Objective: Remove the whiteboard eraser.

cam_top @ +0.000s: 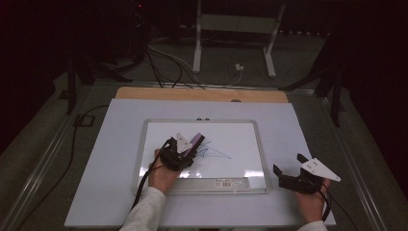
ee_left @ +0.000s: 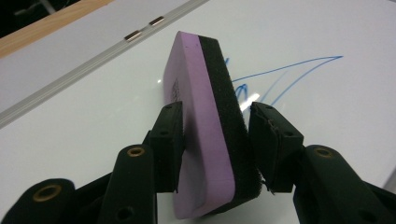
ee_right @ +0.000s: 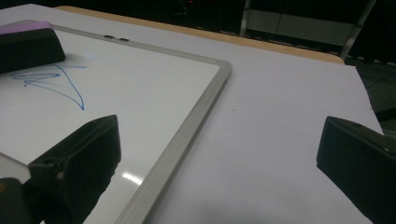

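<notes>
Left gripper: the left gripper has its black jaws clamped on the two flat faces of a purple foam eraser with a black felt pad, one jaw on the purple side and one on the felt side, so the block stands on edge and projects forward beyond the jaws. This hold looks meant to keep the long edge free for pressing the felt down.

Right gripper: the right gripper rests near the table's front right corner, beside the board's frame, jaws spread wide with nothing between them. It seems parked clear of the wiping area.

Eraser position: in the high view the eraser sits over the white dry-erase board with a silver frame, at the left end of the blue marker scribble; whether the felt already touches the surface cannot be told.

Scribble: a tangle of loops with one long stroke running right; it looks intact, so wiping is likely the job in hand.

Board placement: it lies flat on a pale sheet-covered table, near the person, within easy reach.

Beyond: a wooden table edge, then cables and a white metal stand on the dark floor.
</notes>
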Motion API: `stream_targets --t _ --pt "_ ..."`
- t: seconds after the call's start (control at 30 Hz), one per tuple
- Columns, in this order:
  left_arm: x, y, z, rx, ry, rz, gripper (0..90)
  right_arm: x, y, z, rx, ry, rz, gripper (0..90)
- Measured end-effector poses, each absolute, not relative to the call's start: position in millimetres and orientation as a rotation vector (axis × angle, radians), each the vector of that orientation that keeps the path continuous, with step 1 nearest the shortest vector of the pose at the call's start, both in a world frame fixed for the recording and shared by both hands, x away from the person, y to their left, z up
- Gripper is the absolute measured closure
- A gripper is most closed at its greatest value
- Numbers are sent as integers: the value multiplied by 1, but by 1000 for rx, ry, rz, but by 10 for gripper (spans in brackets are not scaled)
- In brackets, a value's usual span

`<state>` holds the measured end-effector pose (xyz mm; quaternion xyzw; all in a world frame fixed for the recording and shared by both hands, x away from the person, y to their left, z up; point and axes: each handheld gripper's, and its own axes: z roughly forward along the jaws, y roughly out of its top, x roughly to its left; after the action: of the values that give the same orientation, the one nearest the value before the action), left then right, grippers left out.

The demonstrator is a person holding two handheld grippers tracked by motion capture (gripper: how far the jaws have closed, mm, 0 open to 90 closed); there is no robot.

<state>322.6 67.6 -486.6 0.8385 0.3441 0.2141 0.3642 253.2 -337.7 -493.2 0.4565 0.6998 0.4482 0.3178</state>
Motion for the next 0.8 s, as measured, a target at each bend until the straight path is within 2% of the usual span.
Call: stream_targets --t 0.43,0.57,0.8 --pt "322 62 -492 2159 903 494 528 253 -338 -493 1197 1842 1176 1" --pt "324 63 -491 2117 922 464 448 253 -338 -493 1195 1843 1175 1" --pt "330 63 -492 2070 977 424 221 253 -338 -493 1201 1839 1176 1"
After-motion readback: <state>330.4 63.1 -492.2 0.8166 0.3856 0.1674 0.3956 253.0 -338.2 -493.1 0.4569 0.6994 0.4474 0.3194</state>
